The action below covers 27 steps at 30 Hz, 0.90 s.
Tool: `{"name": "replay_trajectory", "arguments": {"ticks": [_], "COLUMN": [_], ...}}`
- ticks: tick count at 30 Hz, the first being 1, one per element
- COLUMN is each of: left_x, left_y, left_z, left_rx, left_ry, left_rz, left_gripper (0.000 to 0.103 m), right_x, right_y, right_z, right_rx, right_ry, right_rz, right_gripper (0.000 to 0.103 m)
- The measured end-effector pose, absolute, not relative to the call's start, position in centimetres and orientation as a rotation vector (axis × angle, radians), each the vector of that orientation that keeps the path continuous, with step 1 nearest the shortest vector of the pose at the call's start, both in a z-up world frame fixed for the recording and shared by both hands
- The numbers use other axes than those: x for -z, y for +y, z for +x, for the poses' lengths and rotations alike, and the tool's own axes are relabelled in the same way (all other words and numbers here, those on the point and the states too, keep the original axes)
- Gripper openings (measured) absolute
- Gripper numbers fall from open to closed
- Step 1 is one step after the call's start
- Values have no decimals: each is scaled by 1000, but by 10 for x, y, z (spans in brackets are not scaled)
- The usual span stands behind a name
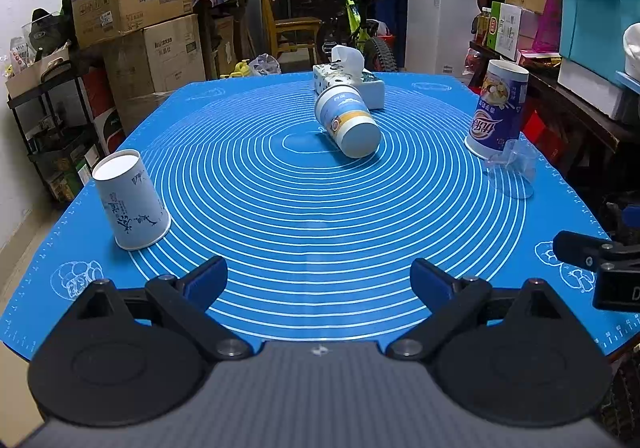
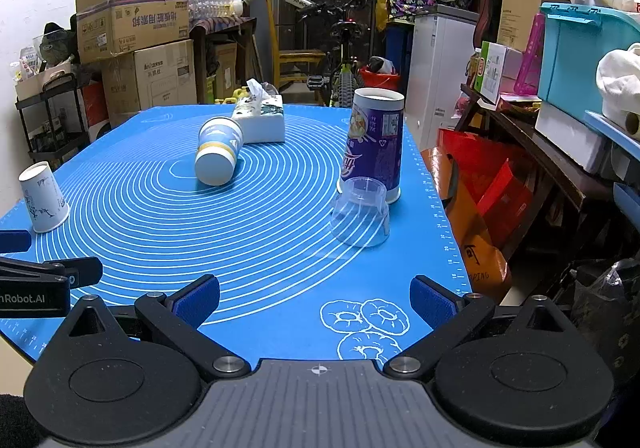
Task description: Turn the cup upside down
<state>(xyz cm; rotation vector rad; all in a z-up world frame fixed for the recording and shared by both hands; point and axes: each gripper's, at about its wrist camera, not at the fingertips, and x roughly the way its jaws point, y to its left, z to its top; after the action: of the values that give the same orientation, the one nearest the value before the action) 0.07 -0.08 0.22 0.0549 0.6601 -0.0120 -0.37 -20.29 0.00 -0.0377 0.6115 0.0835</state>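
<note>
Hovering: left gripper [image 1: 319,282] wide open, empty | right gripper [image 2: 316,298] wide open, empty | blue-banded cup [image 1: 347,121] on its side

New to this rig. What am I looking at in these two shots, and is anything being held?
There is no robot arm: a person holds a two-finger gripper in each hand, each with a fisheye camera looking along its fingers. One picture is from the left gripper, the other from the right gripper. Both are open and hold nothing.

On the blue mat are four cups: a white paper cup, a purple cup and a clear plastic cup, all already upside down, and a blue-and-white cup lying on its side, probably the one to flip. A tissue box lies behind it.
</note>
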Motion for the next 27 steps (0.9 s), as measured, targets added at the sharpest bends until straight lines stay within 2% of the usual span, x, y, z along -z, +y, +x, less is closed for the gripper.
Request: {"name": "replay_trajectory", "arguments": {"ticks": [9,14,27], "left_x": [0,-6,6], "left_y": [0,-8,-30], "left_z": [11,32,147], "left_rx": [12,16,-7], "left_ry": [660,635,592], "left_rz": [59,60,67], "left_gripper": [97,97,97], "right_x": [9,-4,-13], "right_y": [-205,-209,-225], "right_z": [5,24,107], "right_rx": [-88,-75,-22], "right_ry": [599,558,497], "right_rz": [-23,-14,23], "right_gripper": [101,101,101]}}
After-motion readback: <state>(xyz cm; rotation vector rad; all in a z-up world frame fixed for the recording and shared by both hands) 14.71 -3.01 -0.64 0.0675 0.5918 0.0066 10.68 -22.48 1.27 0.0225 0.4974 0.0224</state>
